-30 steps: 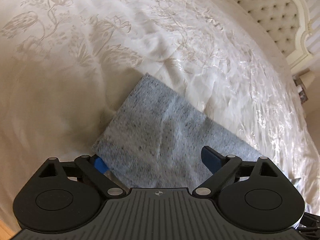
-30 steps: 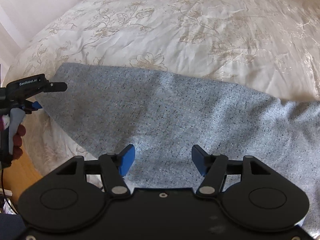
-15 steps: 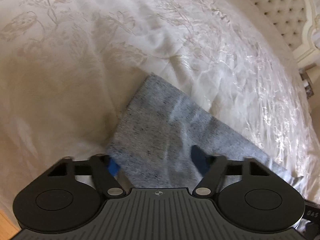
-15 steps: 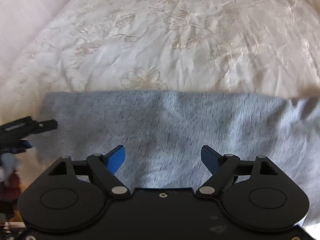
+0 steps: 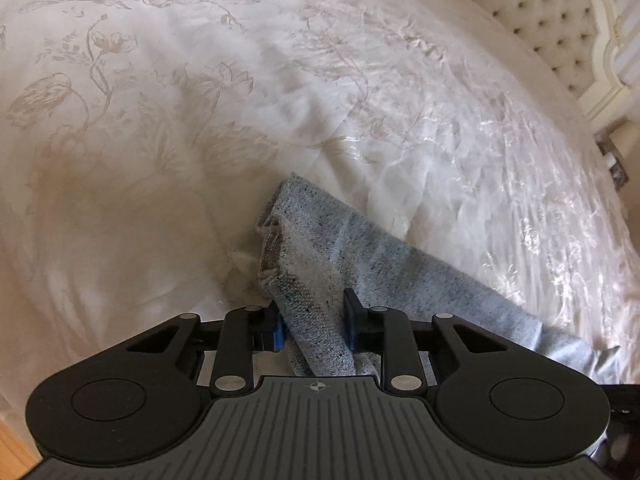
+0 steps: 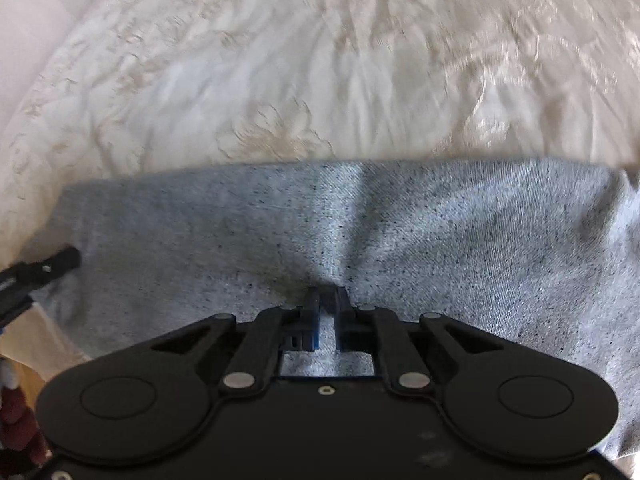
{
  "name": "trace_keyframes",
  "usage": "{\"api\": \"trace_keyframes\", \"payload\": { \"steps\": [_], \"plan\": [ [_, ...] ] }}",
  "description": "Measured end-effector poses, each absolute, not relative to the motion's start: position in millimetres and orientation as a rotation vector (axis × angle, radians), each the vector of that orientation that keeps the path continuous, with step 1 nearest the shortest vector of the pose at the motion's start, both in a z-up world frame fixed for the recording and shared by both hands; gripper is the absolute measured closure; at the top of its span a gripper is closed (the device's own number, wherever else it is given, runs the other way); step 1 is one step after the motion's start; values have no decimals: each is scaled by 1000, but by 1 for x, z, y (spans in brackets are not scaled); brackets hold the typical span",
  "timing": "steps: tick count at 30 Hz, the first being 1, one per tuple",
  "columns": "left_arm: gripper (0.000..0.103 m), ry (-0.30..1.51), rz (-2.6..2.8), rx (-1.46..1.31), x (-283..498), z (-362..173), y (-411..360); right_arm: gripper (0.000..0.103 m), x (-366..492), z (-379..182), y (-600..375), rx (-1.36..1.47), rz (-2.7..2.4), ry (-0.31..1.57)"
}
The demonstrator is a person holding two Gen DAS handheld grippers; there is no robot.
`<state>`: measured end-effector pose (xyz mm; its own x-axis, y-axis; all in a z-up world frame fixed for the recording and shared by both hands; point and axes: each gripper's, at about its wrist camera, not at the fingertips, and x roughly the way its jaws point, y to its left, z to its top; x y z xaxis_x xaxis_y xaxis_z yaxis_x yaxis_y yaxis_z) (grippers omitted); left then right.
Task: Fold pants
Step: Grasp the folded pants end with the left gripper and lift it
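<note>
On cream flowered bedspread [image 5: 200,100], grey pants [image 6: 400,232] lie flat, long strip. My left gripper [image 5: 314,320] just closed, clamped on bunched hem at 6 o'clock. My right gripper [image 6: 328,312] pinches middle fabric, jaws together. Both grips done; I think fold-over, smoothing left.

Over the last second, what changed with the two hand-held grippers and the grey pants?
Both jaws have just been closing, from wide open. The left hand-held gripper now pinches a bunched end of the speckled grey knit pants, its hem lifted off the bed. The right hand-held gripper came down and shut on a fold further along the pants. The cream floral bedspread and the rest of the pants stayed put.
</note>
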<state>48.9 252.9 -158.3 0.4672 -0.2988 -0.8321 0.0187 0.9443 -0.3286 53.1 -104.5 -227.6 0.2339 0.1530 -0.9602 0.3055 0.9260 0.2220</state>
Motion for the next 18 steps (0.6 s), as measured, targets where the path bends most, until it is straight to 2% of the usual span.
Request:
{"api": "trace_keyframes", "payload": {
  "steps": [2, 4, 6, 8, 11, 13, 15, 18],
  "plan": [
    [72, 1117, -172, -322, 53, -167, 255, 97, 56, -230, -105, 409, -111, 1348],
    [61, 1133, -168, -409, 56, -177, 262, 97, 57, -229, -106, 406, -106, 1352],
    [36, 1130, -193, -486, 61, -182, 265, 97, 59, -228, -107, 404, -100, 1353],
    [20, 1126, -229, -517, 66, -185, 260, 96, 58, -228, -108, 410, -97, 1350],
    [15, 1133, -249, -466, 75, -187, 245, 95, 57, -229, -109, 413, -100, 1348],
    [22, 1119, -270, -444, 77, -186, 240, 94, 57, -228, -107, 416, -103, 1346],
    [76, 1085, -263, -417, 75, -178, 239, 92, 53, -225, -108, 429, -103, 1340],
    [78, 1044, -277, -426, 70, -166, 244, 88, 43, -214, -110, 446, -109, 1308]
  ]
}}
